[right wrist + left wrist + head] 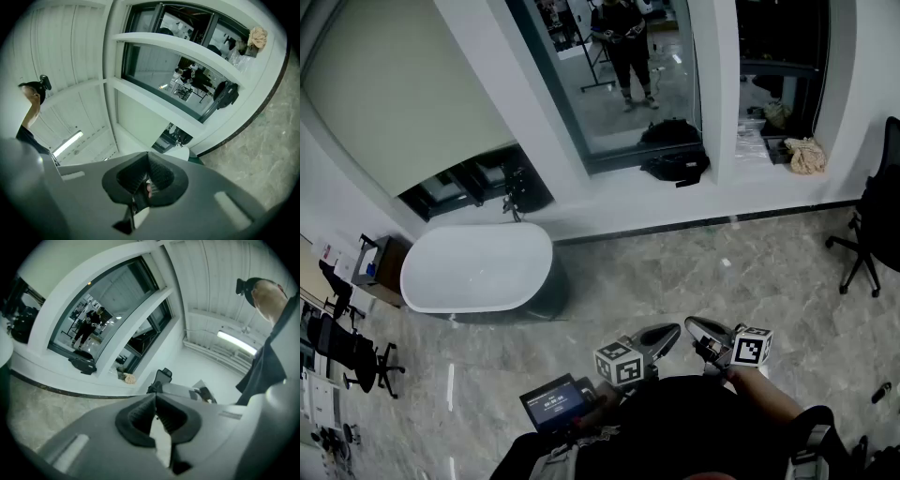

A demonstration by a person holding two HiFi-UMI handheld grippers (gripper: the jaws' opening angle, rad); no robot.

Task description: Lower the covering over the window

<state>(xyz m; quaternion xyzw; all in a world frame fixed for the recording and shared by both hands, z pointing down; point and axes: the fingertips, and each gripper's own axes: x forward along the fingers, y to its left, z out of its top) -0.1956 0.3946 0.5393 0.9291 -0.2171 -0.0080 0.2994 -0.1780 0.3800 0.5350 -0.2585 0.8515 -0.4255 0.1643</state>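
A pale roller blind (pixel 394 94) covers most of the left window, leaving a dark strip of glass (pixel 478 183) bare below its lower edge. The middle window (pixel 619 75) has no covering and reflects a standing person. Both grippers hang close to my body, far from the windows. My left gripper (pixel 661 339) and right gripper (pixel 698 330) are shut with their tips side by side, and neither holds anything. In the left gripper view the shut jaws (pixel 155 397) point toward the bare window (pixel 108 310). In the right gripper view the shut jaws (pixel 147 157) point toward the blind (pixel 140 117).
A white bathtub (pixel 478 267) stands under the left window. A black bag (pixel 675 159) lies on the sill by the middle window, and a crumpled cloth (pixel 806 155) on the right sill. An office chair (pixel 872 234) stands at the right. A dark tablet (pixel 558 401) is at my waist.
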